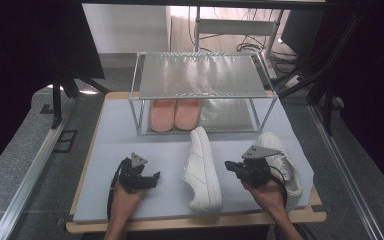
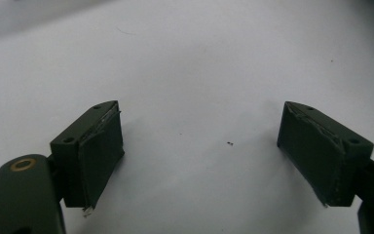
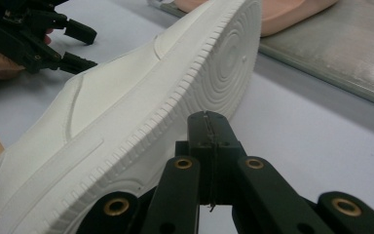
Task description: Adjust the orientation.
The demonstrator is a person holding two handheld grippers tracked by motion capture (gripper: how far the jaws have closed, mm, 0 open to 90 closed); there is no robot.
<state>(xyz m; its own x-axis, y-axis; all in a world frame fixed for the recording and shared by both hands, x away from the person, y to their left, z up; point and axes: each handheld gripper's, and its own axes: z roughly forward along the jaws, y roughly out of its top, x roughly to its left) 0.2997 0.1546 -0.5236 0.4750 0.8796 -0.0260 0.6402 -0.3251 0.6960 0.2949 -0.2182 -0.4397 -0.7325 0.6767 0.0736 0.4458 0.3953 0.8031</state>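
A two-tier metal rack (image 1: 140, 89) with a ribbed silver top shelf is set at the far edge of the grey table mat (image 1: 115, 145). A pair of pink slippers (image 1: 174, 113) is placed side by side on the rack's lower shelf, toward its left. Beyond the rack, a white frame (image 1: 230, 26) and tangled cables (image 1: 252, 47) are seen on the floor.
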